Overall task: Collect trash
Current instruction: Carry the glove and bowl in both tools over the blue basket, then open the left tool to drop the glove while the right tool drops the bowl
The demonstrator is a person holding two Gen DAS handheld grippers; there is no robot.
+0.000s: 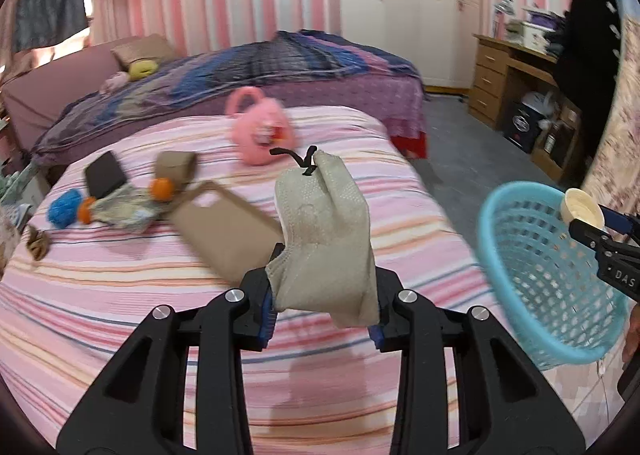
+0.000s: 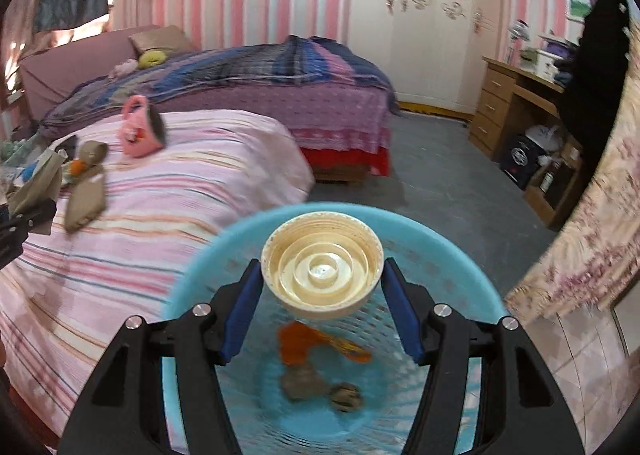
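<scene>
My left gripper (image 1: 324, 295) is shut on a grey dotted work glove (image 1: 326, 231) and holds it above the pink striped bed (image 1: 120, 295). My right gripper (image 2: 322, 295) is shut on a cream plastic lid (image 2: 322, 265) and holds it over the blue mesh basket (image 2: 192, 283); the basket (image 1: 548, 279) and lid (image 1: 582, 207) also show at the right of the left wrist view. Orange and brown scraps (image 2: 304, 343) lie in the basket's bottom. On the bed lie a brown cardboard piece (image 1: 228, 231), a black pad (image 1: 105, 173), orange bits (image 1: 162, 189) and crumpled paper (image 1: 120, 209).
A pink toy bag (image 1: 260, 131) stands on the bed. A blue ball (image 1: 64, 209) lies at the bed's left. A second bed with a purple blanket (image 1: 240, 71) stands behind. A wooden desk (image 1: 516, 83) and a white wardrobe (image 1: 408, 7) stand at the right.
</scene>
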